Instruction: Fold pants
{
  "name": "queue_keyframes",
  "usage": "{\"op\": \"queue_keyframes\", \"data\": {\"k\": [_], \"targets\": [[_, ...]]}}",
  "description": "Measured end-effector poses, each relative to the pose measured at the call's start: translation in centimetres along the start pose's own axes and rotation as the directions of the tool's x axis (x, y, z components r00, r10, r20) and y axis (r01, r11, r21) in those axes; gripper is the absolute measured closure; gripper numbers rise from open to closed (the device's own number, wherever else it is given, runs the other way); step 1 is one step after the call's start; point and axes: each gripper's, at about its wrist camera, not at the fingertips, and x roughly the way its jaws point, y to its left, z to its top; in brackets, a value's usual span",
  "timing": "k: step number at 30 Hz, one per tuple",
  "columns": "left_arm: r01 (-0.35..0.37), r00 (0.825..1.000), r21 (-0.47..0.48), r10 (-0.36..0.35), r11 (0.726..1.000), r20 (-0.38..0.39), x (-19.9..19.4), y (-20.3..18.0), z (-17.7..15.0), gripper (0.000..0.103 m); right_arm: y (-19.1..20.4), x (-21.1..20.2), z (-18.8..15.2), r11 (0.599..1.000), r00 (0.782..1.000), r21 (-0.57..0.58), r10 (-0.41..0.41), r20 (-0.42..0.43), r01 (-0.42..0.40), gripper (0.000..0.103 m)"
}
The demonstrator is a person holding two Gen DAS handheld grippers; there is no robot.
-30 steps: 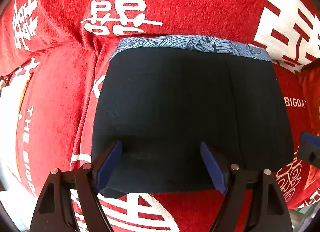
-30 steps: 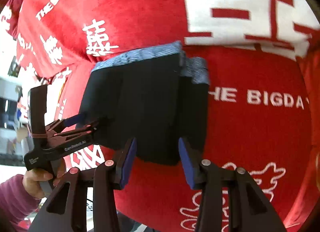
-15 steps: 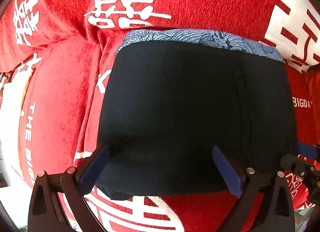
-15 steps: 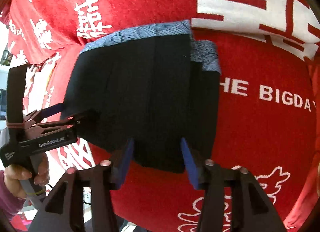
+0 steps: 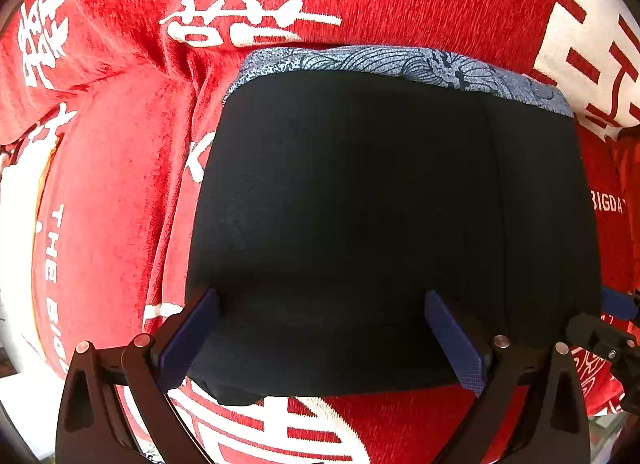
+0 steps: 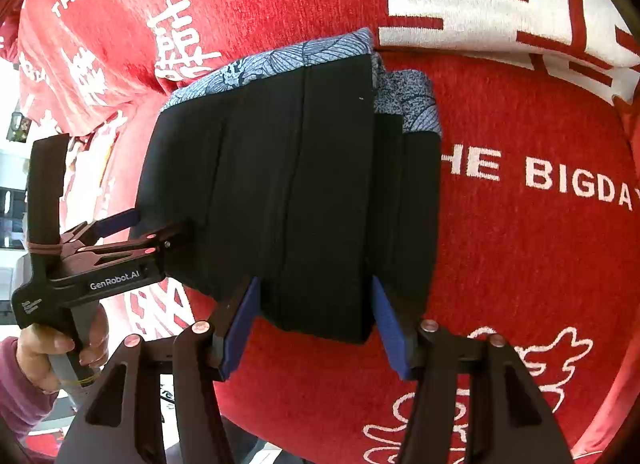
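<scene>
The black pants lie folded into a compact rectangle on the red cloth, with a blue-grey patterned band along the far edge. My left gripper is open, its blue pads astride the near left part of the bundle. My right gripper is open too, its pads either side of the bundle's near edge. The left gripper also shows in the right wrist view, at the bundle's left side. The right gripper's tip shows in the left wrist view.
A red cloth with white characters and lettering covers the whole surface. Its folds rise at the left. A hand in a purple sleeve holds the left gripper. The surface's edge lies at the lower left.
The left gripper opened wider, then drew slightly closer over the bundle. The right gripper moved closer to the pants' near edge. The pants have stayed folded and still.
</scene>
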Motion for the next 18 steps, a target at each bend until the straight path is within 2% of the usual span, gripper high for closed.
{"op": "queue_keyframes", "data": {"k": [6,10,12,15,18], "targets": [[0.035,0.999,-0.007,-0.035,0.999,-0.023,0.6,0.5,0.3,0.001,-0.2,-0.3,-0.3,0.999,0.999,-0.005,0.039,0.010,-0.039,0.037],[0.050,0.998,-0.008,-0.050,0.999,-0.033,0.6,0.7,0.4,0.001,-2.0,-1.0,-0.9,0.982,0.983,0.051,0.177,0.046,-0.180,0.034],[0.049,0.998,-0.007,-0.049,0.999,-0.033,0.7,0.8,0.6,0.001,-3.2,-1.2,-1.2,0.973,0.976,0.086,0.209,0.054,-0.213,0.033],[0.049,0.998,-0.008,-0.050,0.999,-0.031,0.7,0.9,0.6,0.001,-5.0,-1.5,-1.4,0.970,0.979,0.136,0.195,0.062,-0.202,0.032],[0.057,0.998,-0.005,-0.057,0.998,-0.027,0.1,0.9,0.7,0.001,-6.8,-1.4,-1.4,0.952,0.974,0.206,0.215,0.079,-0.227,0.032]]}}
